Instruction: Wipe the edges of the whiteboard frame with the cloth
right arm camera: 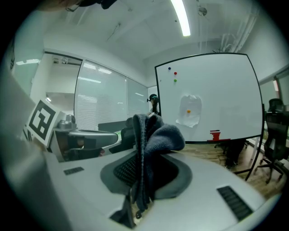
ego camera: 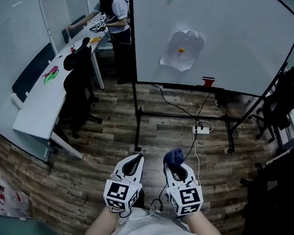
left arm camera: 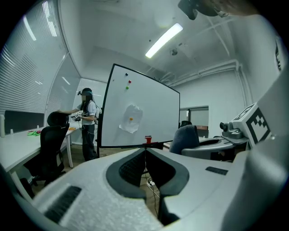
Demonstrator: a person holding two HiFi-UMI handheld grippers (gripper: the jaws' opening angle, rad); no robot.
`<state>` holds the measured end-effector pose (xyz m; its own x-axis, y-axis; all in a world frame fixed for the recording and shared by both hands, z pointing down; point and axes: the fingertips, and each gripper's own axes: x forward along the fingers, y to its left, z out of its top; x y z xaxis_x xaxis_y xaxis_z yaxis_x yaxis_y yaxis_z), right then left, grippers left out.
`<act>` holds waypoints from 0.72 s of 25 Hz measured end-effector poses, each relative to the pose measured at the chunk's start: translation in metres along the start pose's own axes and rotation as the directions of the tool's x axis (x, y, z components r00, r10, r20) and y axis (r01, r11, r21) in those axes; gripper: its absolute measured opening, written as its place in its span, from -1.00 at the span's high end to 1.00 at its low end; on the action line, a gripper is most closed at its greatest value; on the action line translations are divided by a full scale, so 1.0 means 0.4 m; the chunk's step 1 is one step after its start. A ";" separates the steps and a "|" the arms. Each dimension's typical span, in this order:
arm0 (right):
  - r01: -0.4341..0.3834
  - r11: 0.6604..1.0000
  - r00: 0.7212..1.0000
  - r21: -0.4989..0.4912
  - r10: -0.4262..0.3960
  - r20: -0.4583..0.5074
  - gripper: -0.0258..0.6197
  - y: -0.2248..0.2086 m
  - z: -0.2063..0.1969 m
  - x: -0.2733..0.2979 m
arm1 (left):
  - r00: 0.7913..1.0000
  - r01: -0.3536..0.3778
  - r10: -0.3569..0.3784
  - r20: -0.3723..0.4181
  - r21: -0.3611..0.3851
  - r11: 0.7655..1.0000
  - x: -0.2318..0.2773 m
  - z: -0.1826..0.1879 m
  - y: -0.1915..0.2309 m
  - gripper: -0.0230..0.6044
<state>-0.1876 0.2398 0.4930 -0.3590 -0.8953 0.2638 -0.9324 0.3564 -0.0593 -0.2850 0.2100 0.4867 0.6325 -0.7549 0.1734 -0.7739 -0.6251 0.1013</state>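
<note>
The whiteboard [ego camera: 217, 39] stands across the room on a black rolling stand, and its black frame [ego camera: 133, 38] runs round the white surface. Both grippers are low in the head view, well short of the board. My right gripper [ego camera: 175, 163] is shut on a dark blue cloth [ego camera: 175, 156] that bunches out above the jaws. In the right gripper view the cloth [right arm camera: 156, 135] hangs between the pads, with the whiteboard [right arm camera: 212, 94] beyond. My left gripper [ego camera: 138, 160] is shut and empty; its view shows the whiteboard [left arm camera: 140, 113] ahead.
A sheet of paper [ego camera: 183, 49] under an orange magnet is on the board, and a red item [ego camera: 208, 82] rests on its lower ledge. A power strip [ego camera: 201, 129] and cable lie under the stand. A long desk [ego camera: 42, 102], a black chair [ego camera: 79, 79] and a person [ego camera: 114, 17] are on the left; more chairs [ego camera: 278, 103] are on the right.
</note>
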 end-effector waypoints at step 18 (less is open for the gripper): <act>0.095 0.995 0.995 0.015 -0.096 0.023 0.69 -0.053 0.211 0.618 | 0.990 0.137 -0.138 0.030 0.028 0.990 0.367 0.164 0.489 0.87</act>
<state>-0.2602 -0.0116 0.4782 -0.2689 -0.9312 0.2459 -0.9629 0.2654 -0.0482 -0.3415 -0.0363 0.4677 0.7341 -0.6669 0.1280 -0.6784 -0.7283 0.0963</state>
